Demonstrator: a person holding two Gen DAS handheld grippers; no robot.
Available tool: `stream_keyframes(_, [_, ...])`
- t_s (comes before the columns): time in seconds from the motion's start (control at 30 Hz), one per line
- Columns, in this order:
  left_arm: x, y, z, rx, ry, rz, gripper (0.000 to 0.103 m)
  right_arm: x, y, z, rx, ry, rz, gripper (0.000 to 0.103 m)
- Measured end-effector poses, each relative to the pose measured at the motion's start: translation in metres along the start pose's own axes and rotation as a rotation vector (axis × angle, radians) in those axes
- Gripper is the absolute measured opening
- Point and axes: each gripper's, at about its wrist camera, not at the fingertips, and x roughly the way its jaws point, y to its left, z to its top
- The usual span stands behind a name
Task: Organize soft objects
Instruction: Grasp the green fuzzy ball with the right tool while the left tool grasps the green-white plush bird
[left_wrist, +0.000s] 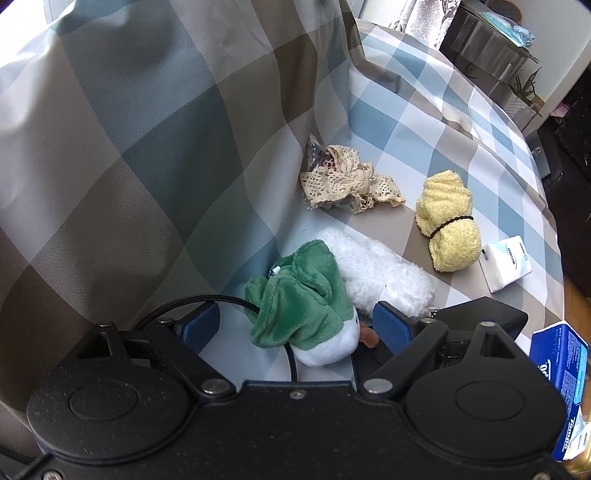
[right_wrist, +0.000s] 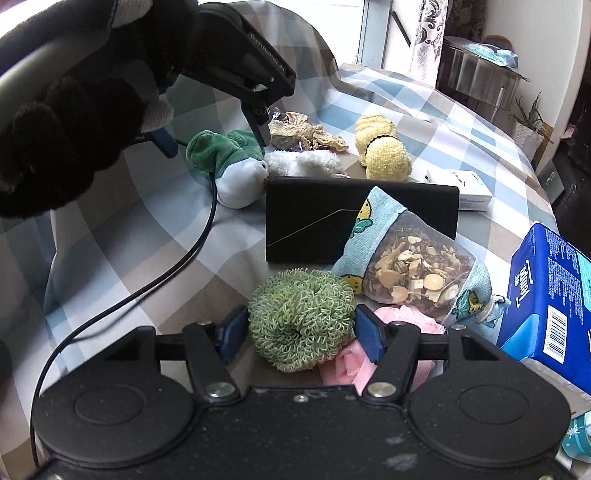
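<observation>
A green and white plush toy (left_wrist: 306, 314) lies on the checked cloth between the open blue pads of my left gripper (left_wrist: 295, 326); the pads stand apart from it. The right wrist view shows that gripper (right_wrist: 218, 142) over the same toy (right_wrist: 229, 162). A white fluffy roll (left_wrist: 376, 273), a beige lace cloth (left_wrist: 347, 181) and a yellow towel roll (left_wrist: 448, 221) lie beyond. My right gripper (right_wrist: 301, 332) has its pads on both sides of a green loopy ball (right_wrist: 301, 317), close to it. A pink cloth (right_wrist: 354, 365) lies under the right pad.
A black box (right_wrist: 314, 218) stands behind the ball, with a pouch of dried pieces (right_wrist: 417, 269) leaning on it. A blue tissue pack (right_wrist: 546, 310) is at the right, a white box (left_wrist: 506, 262) near the yellow roll. A black cable (right_wrist: 177, 258) crosses the cloth.
</observation>
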Motion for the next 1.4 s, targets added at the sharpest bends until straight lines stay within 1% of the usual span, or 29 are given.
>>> stream_keyframes(0.13, [0.002,-0.002,0.003,0.000,0.005,0.015,0.086,-0.001,-0.002,0.000,0.013,-0.003,0.008,0.062])
stream_keyframes(0.23, [-0.006,-0.009,0.002,0.035,-0.005,0.023,0.086,-0.001,-0.003,-0.001,0.017,-0.004,0.012,0.062])
stream_keyframes(0.3, [-0.020,-0.015,0.001,0.071,-0.034,0.032,0.086,-0.001,-0.003,-0.001,0.020,-0.005,0.014,0.062])
stream_keyframes(0.43, [-0.042,-0.024,0.006,0.137,-0.124,0.036,0.087,-0.001,-0.003,-0.001,0.025,-0.005,0.015,0.062])
stream_keyframes(0.5, [-0.038,-0.030,0.011,0.192,-0.128,0.058,0.087,-0.001,-0.004,-0.001,0.028,-0.005,0.017,0.062])
stream_keyframes(0.6, [-0.022,-0.039,0.014,0.302,-0.101,0.088,0.087,-0.002,-0.005,-0.001,0.032,-0.005,0.020,0.062])
stream_keyframes(0.67, [-0.009,-0.044,0.010,0.404,-0.091,0.120,0.087,-0.002,-0.006,-0.001,0.038,-0.003,0.021,0.062])
stream_keyframes(0.73, [0.003,-0.048,0.004,0.484,-0.081,0.169,0.087,-0.002,-0.008,-0.001,0.042,-0.002,0.024,0.062])
stream_keyframes(0.77, [0.008,-0.049,0.002,0.510,-0.071,0.186,0.086,-0.002,-0.008,0.000,0.043,-0.002,0.024,0.062])
stream_keyframes(0.83, [0.015,-0.048,-0.003,0.541,-0.051,0.179,0.086,-0.001,-0.008,0.000,0.045,-0.002,0.025,0.062])
stream_keyframes(0.93, [0.019,-0.046,-0.008,0.552,-0.048,0.146,0.087,0.000,-0.007,0.000,0.043,-0.001,0.023,0.063])
stream_keyframes(1.0, [0.024,-0.048,-0.007,0.542,-0.039,0.147,0.089,0.000,-0.006,-0.001,0.042,0.000,0.021,0.063])
stream_keyframes(1.1, [0.031,-0.049,-0.005,0.518,-0.010,0.130,0.088,0.000,-0.006,-0.001,0.042,0.000,0.021,0.063])
stream_keyframes(1.13, [0.033,-0.050,-0.004,0.514,-0.002,0.120,0.082,0.000,-0.006,-0.001,0.042,0.000,0.021,0.063])
stream_keyframes(1.17, [0.034,-0.050,-0.004,0.510,0.004,0.100,0.067,0.000,-0.006,-0.001,0.044,0.001,0.022,0.063])
stream_keyframes(1.2, [0.035,-0.050,-0.004,0.502,0.016,0.079,0.061,0.000,-0.007,0.000,0.045,0.001,0.023,0.062])
stream_keyframes(1.3, [0.032,-0.050,-0.004,0.479,0.005,0.081,0.058,-0.003,-0.009,0.000,0.060,0.004,0.030,0.061])
stream_keyframes(1.4, [0.020,-0.046,-0.007,0.449,-0.003,0.074,0.057,-0.009,-0.014,0.002,0.083,0.000,0.042,0.061])
